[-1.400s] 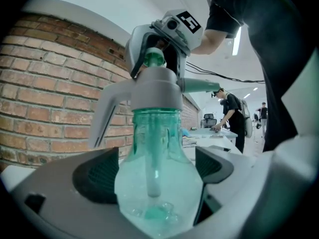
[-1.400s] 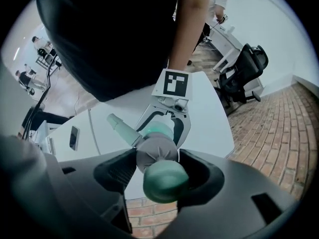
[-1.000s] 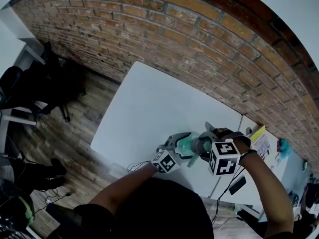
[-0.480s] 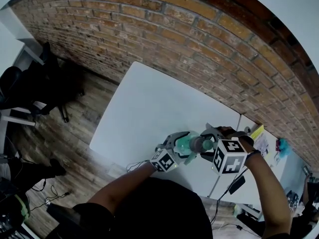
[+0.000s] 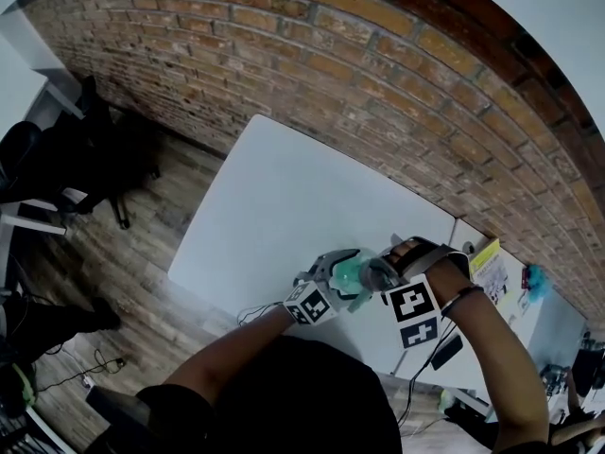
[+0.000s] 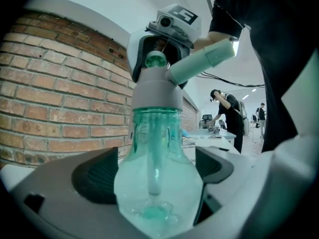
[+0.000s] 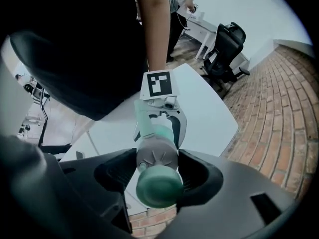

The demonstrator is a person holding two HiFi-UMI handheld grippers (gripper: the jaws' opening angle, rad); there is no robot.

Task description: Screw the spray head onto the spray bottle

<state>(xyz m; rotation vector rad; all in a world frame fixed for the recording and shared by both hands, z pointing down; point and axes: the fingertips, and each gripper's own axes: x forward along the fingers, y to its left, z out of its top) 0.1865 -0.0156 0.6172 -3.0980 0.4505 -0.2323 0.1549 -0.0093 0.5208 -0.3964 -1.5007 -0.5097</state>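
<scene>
Readable text: none.
Right marker cube (image 5: 409, 308): black-and-white square code, no letters.
Left marker cube (image 5: 310, 305): likewise.
Yellow booklet (image 5: 488, 252): print too small.

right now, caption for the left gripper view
Left gripper holds the spray bottle; right gripper grips its spray head.

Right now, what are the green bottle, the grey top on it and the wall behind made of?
Spray bottle: looks like clear, green-tinted plastic with a glossy finish; you can see the tube inside through it.
Spray head: probably matt grey plastic; it is opaque, with a smooth moulded shape.
Wall: brick, rough and reddish, with pale mortar lines between the bricks.
</scene>
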